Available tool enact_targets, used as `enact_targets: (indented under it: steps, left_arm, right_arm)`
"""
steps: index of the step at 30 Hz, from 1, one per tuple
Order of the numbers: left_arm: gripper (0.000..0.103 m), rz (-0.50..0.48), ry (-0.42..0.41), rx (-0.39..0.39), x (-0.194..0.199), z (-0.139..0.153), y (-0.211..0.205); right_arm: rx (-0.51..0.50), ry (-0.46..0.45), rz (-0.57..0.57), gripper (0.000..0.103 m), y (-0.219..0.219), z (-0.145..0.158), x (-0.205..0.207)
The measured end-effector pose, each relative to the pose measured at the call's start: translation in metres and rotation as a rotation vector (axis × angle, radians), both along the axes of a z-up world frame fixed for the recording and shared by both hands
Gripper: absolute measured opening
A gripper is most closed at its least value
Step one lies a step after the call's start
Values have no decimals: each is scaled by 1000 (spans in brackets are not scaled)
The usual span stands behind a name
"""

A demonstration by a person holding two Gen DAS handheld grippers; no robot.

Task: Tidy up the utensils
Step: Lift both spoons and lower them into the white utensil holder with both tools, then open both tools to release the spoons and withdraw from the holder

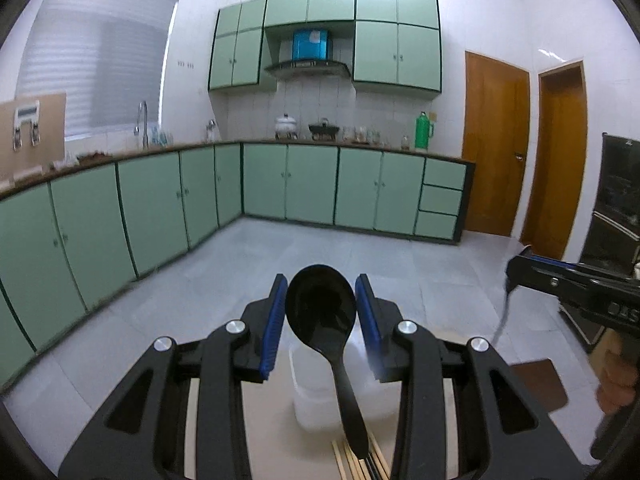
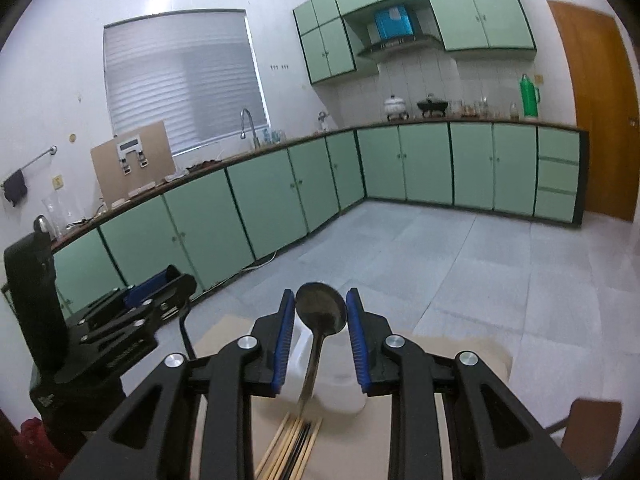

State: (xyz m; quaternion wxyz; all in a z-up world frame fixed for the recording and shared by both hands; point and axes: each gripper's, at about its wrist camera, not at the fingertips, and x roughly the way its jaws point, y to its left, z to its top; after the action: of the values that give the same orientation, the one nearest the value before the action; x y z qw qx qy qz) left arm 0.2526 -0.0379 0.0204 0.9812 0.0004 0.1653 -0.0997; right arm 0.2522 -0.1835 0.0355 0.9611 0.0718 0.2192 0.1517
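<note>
In the left wrist view, my left gripper is shut on the bowl of a black plastic spoon, whose handle hangs down toward the table. My right gripper is shut on the bowl of a dark metal spoon, handle also pointing down. Both are lifted above a white plastic container on the beige table. Several wooden and black chopsticks lie in front of the container. The right gripper shows at the right edge, and the left gripper at the left.
Green base cabinets line the far walls beyond a grey tiled floor. A brown chair seat stands right of the table. A black appliance stands at far right. A hand holds the right gripper.
</note>
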Motion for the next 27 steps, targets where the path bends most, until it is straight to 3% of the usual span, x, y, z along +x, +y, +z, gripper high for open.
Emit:
enact_targets:
  steps: [6,13,16,23,24,26,27]
  left_arm:
    - [33,34,-29,14,44,3,-20]
    - [34,60,20,31,86,-24,-27]
    - [34,64,56,25,98,-35,-23]
    - [35,64,115,28,110,-56,-13]
    - [36,67,118,25,106,-60,-9]
    - [51,64,128,7,103,-62,-4]
    - [54,64,129,3,102,-63,-2]
  right_arm:
    - [-6,-13,-39,25,2,11,33]
    - [-55,88,-65,24,7,-24,75]
    - [-50,129,-48,20,12,-41,80]
    - [-24,190,-42,20,10,-57,84]
    - [-19,189,-44,20,9,-57,82]
    - [-13,188,-49,22,6,-58,78]
    - [-9,190,-53,23,4,-59,76]
